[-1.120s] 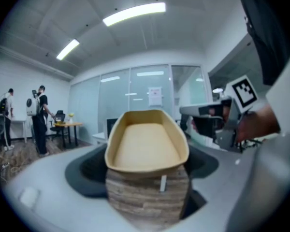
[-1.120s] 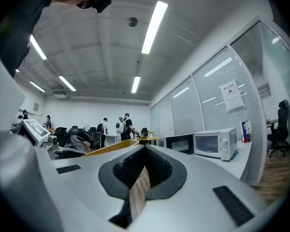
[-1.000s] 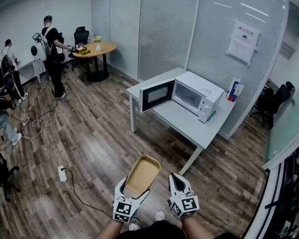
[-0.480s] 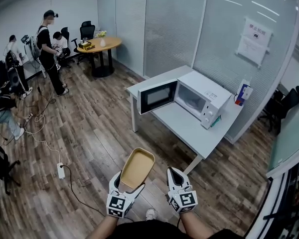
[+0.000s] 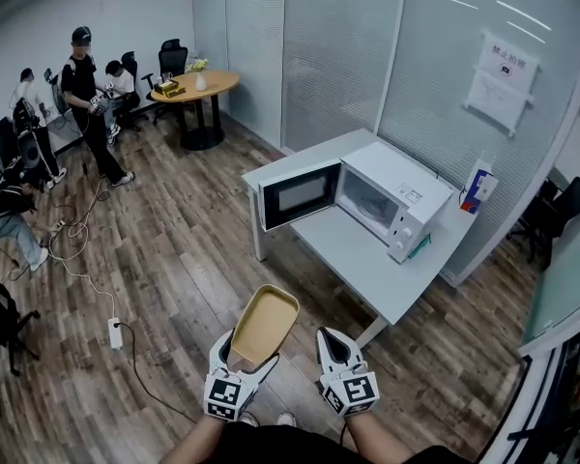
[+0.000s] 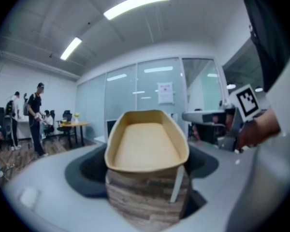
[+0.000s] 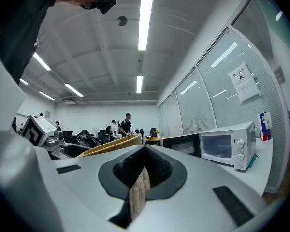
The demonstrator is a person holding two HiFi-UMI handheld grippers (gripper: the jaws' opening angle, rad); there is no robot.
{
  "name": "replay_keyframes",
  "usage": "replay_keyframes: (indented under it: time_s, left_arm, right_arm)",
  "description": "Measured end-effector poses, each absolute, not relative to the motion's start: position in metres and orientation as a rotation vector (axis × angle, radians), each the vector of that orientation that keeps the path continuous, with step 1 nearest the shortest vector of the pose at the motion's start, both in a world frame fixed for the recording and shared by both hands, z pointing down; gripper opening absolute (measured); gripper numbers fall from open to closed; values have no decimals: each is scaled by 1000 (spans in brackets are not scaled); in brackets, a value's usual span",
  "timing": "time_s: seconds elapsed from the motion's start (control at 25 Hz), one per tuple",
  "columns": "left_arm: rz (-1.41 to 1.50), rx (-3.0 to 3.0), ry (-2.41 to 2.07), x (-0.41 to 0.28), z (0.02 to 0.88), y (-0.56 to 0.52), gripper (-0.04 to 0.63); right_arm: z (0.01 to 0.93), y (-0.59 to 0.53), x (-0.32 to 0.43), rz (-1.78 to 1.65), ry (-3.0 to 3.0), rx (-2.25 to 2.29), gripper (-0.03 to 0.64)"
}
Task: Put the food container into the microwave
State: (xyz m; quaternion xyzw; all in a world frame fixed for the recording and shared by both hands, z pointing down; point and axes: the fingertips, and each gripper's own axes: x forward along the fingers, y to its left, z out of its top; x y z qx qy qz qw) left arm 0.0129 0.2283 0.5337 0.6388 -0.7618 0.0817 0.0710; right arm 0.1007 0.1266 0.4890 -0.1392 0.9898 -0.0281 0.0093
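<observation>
Head view: left gripper [image 5: 245,358] jaws clamp the container [image 5: 266,325]; right gripper [image 5: 332,342] jaws closed, empty; open microwave [image 5: 394,193] well apart, placing not yet done

The left gripper [image 6: 147,173] is holding a tan, open-topped food container [image 6: 146,141] by its near end, the jaws closing on both its sides. Wooden floor [image 6: 145,199] is showing just below the container. Behind the container, a paper notice [image 6: 165,92] is hanging on a glass wall. Far to the container's left, people [image 6: 36,117] are standing beside a round table [image 6: 72,124].
</observation>
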Motion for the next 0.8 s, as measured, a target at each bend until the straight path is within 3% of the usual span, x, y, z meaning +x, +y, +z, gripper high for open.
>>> replay_keyframes:
  time_s: [0.8]
  left_arm:
    - [177, 1995, -2216, -83, 540, 153, 469]
  right_arm:
    - [486, 67, 15, -54, 3058, -588, 6]
